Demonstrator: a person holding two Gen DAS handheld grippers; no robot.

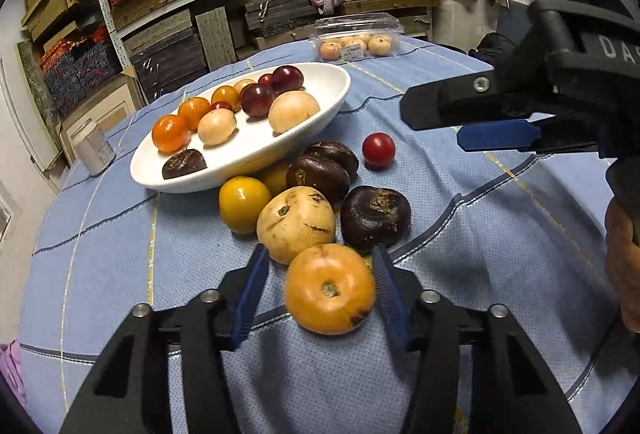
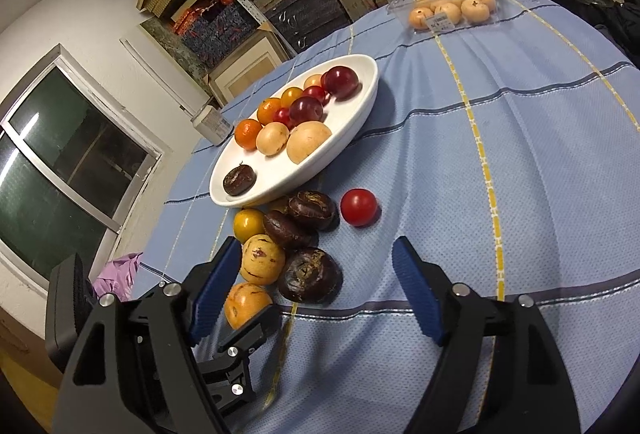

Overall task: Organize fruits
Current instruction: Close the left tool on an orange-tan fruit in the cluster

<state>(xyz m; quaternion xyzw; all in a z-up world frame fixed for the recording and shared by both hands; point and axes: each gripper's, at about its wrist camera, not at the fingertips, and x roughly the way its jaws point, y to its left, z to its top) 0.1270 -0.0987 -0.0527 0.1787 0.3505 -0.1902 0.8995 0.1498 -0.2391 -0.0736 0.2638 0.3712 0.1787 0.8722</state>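
Observation:
A white oval dish (image 1: 312,126) (image 2: 360,114) holds several fruits: oranges, dark red plums, pale round fruits and one dark brown one. More fruit lies loose on the blue cloth in front of it. My left gripper (image 1: 320,286) is open, its blue pads on either side of an orange persimmon-like fruit (image 1: 330,290) (image 2: 245,304); the right pad is close to or touching it, the left stands apart. My right gripper (image 2: 316,282) is open and empty above the cloth; it also shows in the left wrist view (image 1: 448,122). A red tomato (image 1: 378,149) (image 2: 358,206) lies alone.
Loose by the dish: a pale yellow fruit (image 1: 296,222), dark brown fruits (image 1: 375,218), a yellow one (image 1: 244,204). A clear plastic box of pale fruit (image 1: 356,36) (image 2: 452,4) stands at the far edge. A white jar (image 1: 93,146) stands left. Shelves of boxes behind.

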